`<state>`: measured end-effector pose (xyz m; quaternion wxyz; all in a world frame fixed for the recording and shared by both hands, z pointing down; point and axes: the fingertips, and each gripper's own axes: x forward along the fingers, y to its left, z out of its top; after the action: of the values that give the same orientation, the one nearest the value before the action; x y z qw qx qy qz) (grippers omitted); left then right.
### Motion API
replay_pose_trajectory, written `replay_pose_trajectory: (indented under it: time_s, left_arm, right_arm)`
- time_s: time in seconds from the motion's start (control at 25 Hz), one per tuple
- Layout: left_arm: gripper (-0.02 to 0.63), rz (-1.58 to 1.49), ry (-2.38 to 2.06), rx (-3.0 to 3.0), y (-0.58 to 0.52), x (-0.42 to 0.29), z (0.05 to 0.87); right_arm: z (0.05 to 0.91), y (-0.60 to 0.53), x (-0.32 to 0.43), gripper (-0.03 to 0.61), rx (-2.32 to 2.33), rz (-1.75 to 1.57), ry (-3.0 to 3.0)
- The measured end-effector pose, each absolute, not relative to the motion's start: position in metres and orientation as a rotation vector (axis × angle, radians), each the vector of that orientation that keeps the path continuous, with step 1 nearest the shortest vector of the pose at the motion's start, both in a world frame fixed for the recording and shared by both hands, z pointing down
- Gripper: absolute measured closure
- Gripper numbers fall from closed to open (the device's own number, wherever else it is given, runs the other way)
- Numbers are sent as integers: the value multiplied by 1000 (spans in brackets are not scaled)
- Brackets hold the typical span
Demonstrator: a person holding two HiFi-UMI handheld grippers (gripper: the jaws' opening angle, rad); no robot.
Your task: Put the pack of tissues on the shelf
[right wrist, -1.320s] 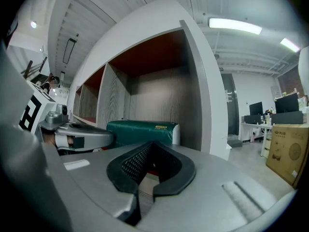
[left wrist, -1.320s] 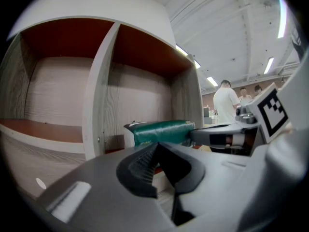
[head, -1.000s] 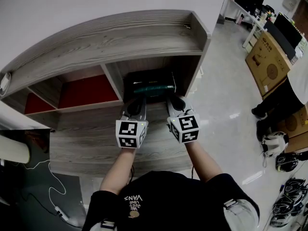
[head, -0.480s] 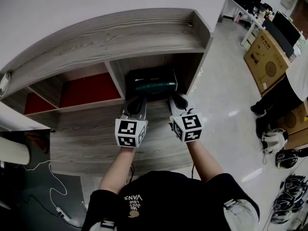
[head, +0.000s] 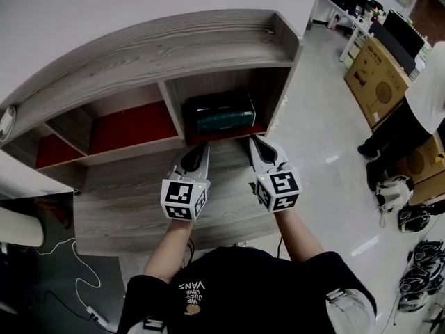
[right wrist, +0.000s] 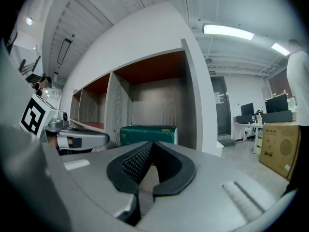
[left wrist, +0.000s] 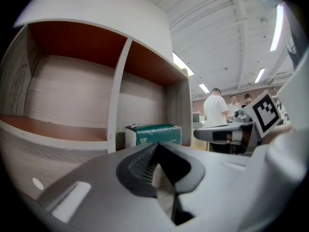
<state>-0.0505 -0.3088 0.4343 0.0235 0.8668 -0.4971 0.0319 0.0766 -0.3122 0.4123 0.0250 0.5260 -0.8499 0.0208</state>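
Your left gripper (head: 197,149) and right gripper (head: 257,143) hover side by side before the grey wood-grain shelf (head: 174,47), both jaws pressed together, holding nothing. The green pack of tissues (head: 219,113) sits inside its right-hand compartment, apart from both. A brown cardboard box (head: 379,82) and a standing person (head: 417,110) occupy the floor to the right.

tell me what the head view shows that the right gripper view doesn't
Only the head view: the person's shirt and forearms.
Only the right gripper view: the ceiling light and a door beyond the shelf.
Both: the tissue pack in the shelf's right bay with neither gripper touching it, the left gripper, and the cardboard box.
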Motion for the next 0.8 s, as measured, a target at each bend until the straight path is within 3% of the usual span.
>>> replay_pose_trajectory:
  time_s: [0.8]
  left_arm:
    - [561, 67, -1376, 2764, -233, -62, 439]
  right_arm:
    - [412, -226, 76, 574, 1792, 91, -2578]
